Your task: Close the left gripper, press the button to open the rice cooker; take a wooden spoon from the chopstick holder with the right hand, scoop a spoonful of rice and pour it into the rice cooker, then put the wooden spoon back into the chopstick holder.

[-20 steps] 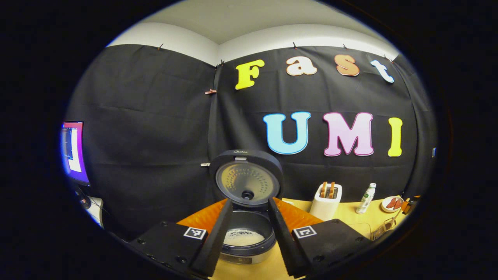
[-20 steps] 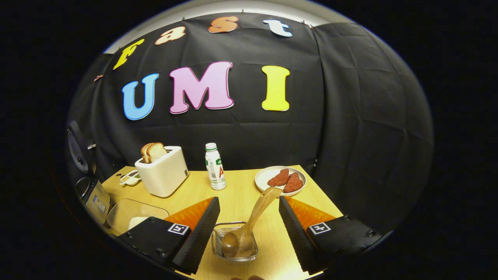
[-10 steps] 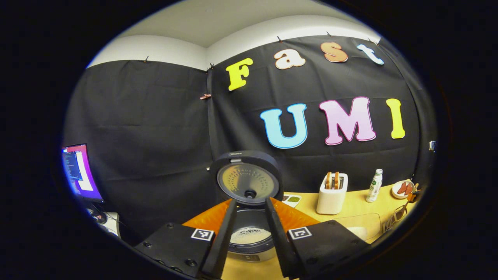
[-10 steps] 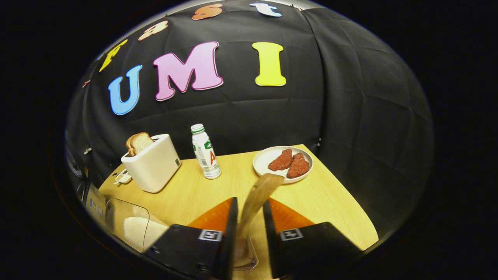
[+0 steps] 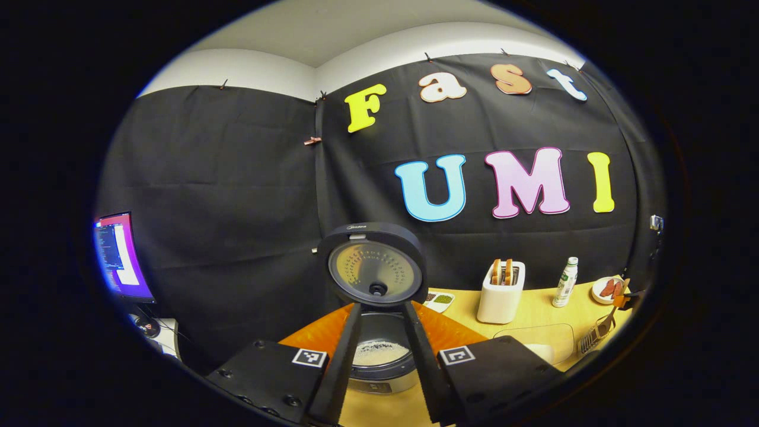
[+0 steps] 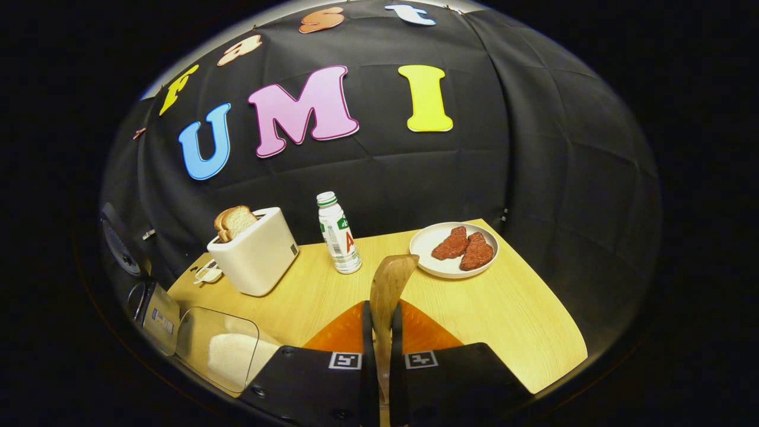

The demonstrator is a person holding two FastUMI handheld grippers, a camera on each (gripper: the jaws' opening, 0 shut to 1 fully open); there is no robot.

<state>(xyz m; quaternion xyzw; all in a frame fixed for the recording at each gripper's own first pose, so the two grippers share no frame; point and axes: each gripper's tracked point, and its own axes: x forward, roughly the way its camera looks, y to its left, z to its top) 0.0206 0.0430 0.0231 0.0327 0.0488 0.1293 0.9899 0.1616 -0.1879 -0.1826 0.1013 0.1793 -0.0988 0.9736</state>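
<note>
I saw right gripper (image 6: 379, 323) clamped on wooden spoon (image 6: 388, 284) handle over the table (image 6: 504, 314) | left gripper (image 5: 379, 356) fingers apart, empty | rice cooker (image 5: 375, 332) beyond them, lid up, rice inside

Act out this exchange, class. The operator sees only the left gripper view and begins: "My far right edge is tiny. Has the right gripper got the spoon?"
Observer: Yes. In the right gripper view, the right gripper has both fingers pressed on the wooden spoon, whose handle rises between them.
Operator: What is on the plate?
Observer: The plate holds two reddish pieces of meat, side by side.
Operator: One of my fingers partly blocks the clear box. What is in it?
Observer: The clear box holds a white heap of rice.
</note>
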